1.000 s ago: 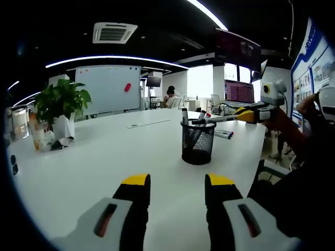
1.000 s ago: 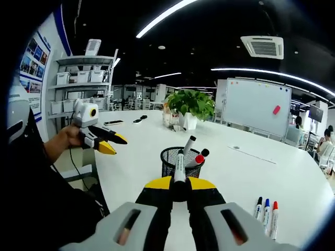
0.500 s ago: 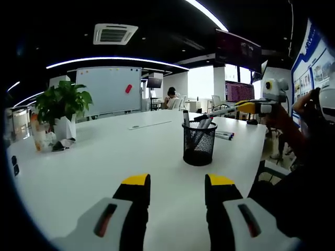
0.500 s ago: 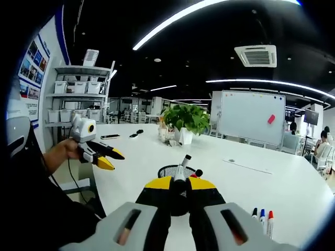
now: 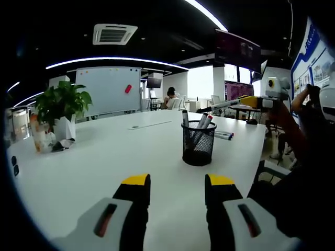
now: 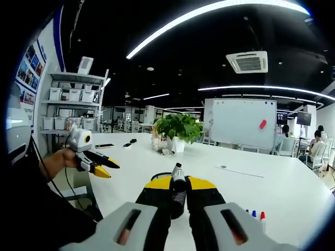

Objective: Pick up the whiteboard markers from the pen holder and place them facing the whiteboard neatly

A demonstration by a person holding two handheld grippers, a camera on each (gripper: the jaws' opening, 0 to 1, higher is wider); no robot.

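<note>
The right hand-held gripper (image 6: 178, 184) was pinching a whiteboard marker (image 6: 178, 189) between its jaws, lifted clear above the mesh pen holder (image 5: 198, 143), which stood on the white counter (image 5: 104, 157) with other markers (image 5: 203, 121) leaning out of it. The left hand-held gripper (image 5: 172, 183) hung low over the counter with its jaws spread and nothing between them. Three markers (image 6: 254, 215) lay side by side on the counter near the right gripper, pointing toward the whiteboard (image 6: 243, 123) across the room.

The main risk was the held marker slipping or swivelling in the jaws as it was carried over; the grip looked to sit near one end, though the fisheye made that hard to judge. A swivel would have left it lying crooked beside the row. Setting it down too close could also have nudged the three laid markers out of line or sent one rolling. A low swing back over the holder might have clipped the leaning markers and tipped it.
</note>
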